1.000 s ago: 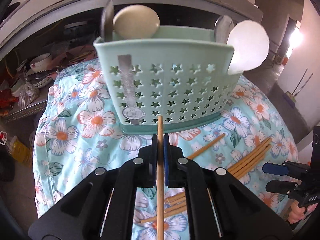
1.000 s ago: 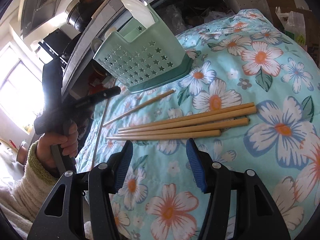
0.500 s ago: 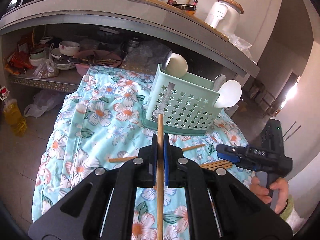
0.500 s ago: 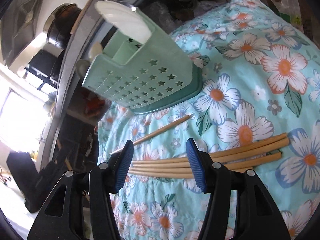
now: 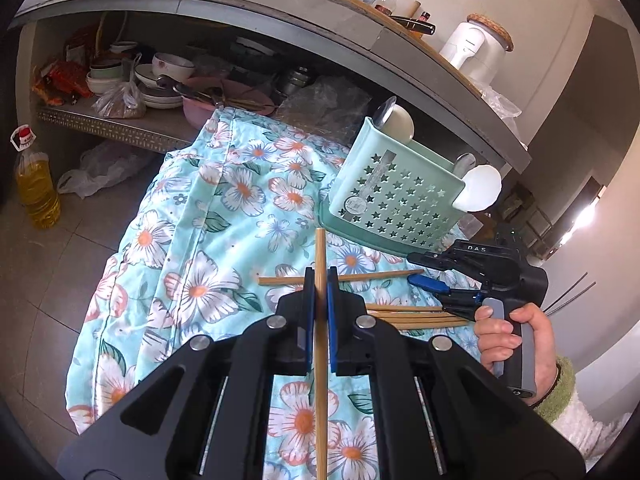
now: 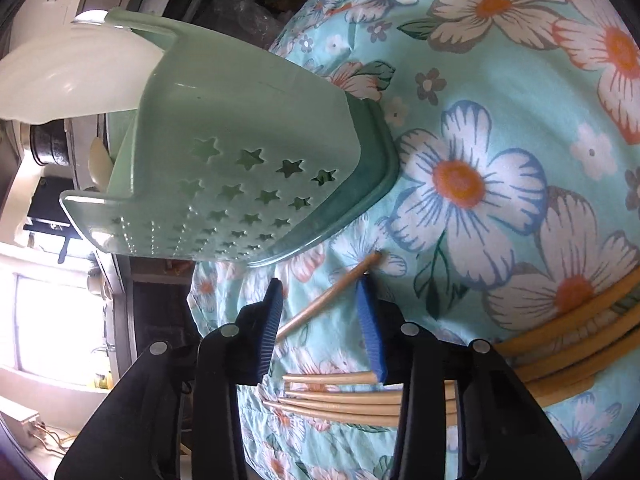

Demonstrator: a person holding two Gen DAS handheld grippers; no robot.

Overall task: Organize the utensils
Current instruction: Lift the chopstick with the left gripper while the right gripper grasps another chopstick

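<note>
- Since a second ago the left gripper has drawn back from the mint-green utensil caddy, which filled its view then and now stands farther off, tilted in frame. The right gripper has left the bundle of chopsticks and come over a single chopstick lying nearer the caddy.
- The right jaws have just been closing. The single chopstick now lies slantwise between the blue pads, which stand apart on either side of it; no pad visibly presses on it.
- The left jaws are clamped on one wooden chopstick, held upright in the view, its tip rising above the pads toward the caddy's base.
- The caddy is pale green plastic with star-shaped holes, standing on a darker green drip tray on the flowered cloth that covers the table. A white spoon sticks out at one end and a cream spoon at the other.
- The chopsticks are plain light wood, thin and tapered. The bundle lies flat on the cloth, just beside the right gripper.
- In the right wrist view the gripper body hides the middle of the bundle, so the sticks cannot be counted; the single chopstick's lower end passes behind the left pad.
- In the left wrist view a hand with a green cuff grips the right gripper's handle.
</note>
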